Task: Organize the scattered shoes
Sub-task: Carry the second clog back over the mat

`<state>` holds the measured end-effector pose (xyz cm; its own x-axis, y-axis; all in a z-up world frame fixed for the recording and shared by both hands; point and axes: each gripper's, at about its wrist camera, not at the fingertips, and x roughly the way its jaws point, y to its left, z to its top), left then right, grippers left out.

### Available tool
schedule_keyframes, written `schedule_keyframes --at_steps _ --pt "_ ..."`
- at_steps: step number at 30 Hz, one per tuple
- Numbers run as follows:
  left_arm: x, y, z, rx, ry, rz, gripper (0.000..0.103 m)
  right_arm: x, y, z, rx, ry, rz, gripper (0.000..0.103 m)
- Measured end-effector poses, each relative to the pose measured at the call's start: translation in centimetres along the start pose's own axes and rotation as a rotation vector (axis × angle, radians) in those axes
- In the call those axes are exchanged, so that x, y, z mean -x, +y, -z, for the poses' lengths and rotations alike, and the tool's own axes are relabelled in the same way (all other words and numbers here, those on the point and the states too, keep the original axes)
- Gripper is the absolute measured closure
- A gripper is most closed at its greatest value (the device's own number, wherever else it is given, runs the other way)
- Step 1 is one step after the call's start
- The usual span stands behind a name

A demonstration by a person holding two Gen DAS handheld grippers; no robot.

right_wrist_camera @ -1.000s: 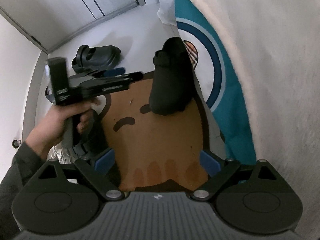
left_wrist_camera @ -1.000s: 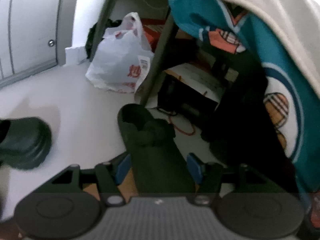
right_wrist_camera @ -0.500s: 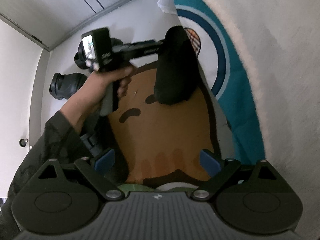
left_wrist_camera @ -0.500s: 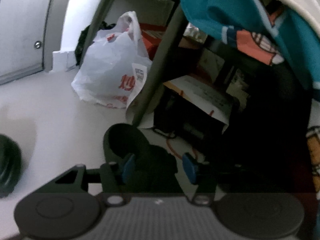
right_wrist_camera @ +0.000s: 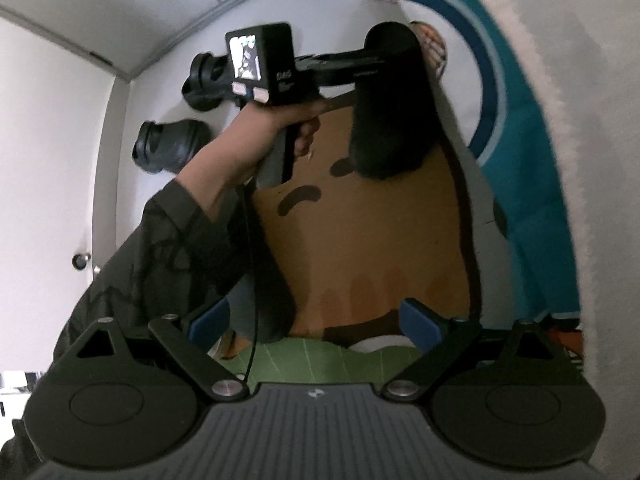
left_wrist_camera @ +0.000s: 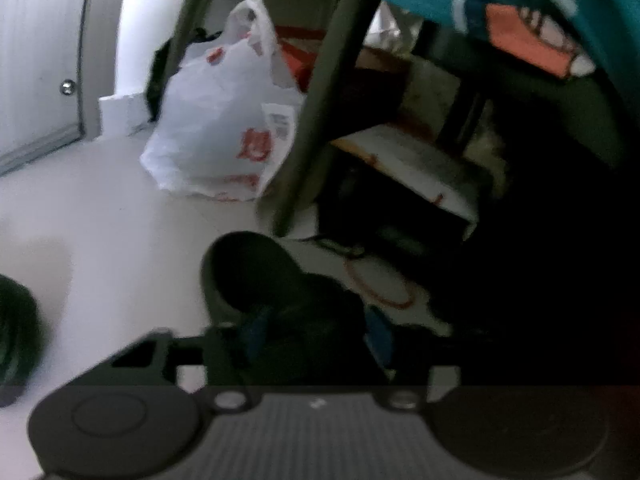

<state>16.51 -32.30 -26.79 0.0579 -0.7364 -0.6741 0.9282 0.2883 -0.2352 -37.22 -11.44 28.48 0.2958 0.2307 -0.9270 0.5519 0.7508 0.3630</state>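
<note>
1. Now the left gripper (left_wrist_camera: 312, 338) has been closing, its blue fingers (left_wrist_camera: 378, 340) grasping a black clog (left_wrist_camera: 280, 292) at the brown mat's (right_wrist_camera: 360, 248) far edge.
2. Right gripper (right_wrist_camera: 316, 322) hangs released above the mat.
3. Two black shoes (right_wrist_camera: 172, 144) sit apart on bare white floor (left_wrist_camera: 120, 220).

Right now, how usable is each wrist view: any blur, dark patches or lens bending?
Left wrist view: soft with blur and underexposed; the black shoe between the left gripper merges into shadow, while the white plastic bag stays readable. Right wrist view: brighter and sharper, the right gripper crisp, though fisheye bends the wall edges.
</note>
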Motion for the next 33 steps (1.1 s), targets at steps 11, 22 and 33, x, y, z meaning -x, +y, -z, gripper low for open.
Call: schedule_keyframes --at_steps 11,22,33 --pt "2.2 -1.2 1.2 -0.028 -0.046 -0.027 0.074 0.2 -0.4 -0.1 -0.019 -0.01 0.021 0.008" --pt "6.1 -1.5 3.5 -0.006 -0.084 -0.036 0.081 0.4 -0.5 0.0 -0.012 -0.04 0.047 0.008" --pt "10.6 -1.3 5.0 0.015 -0.099 -0.03 0.082 0.4 -0.7 0.0 0.025 -0.119 0.126 0.008"
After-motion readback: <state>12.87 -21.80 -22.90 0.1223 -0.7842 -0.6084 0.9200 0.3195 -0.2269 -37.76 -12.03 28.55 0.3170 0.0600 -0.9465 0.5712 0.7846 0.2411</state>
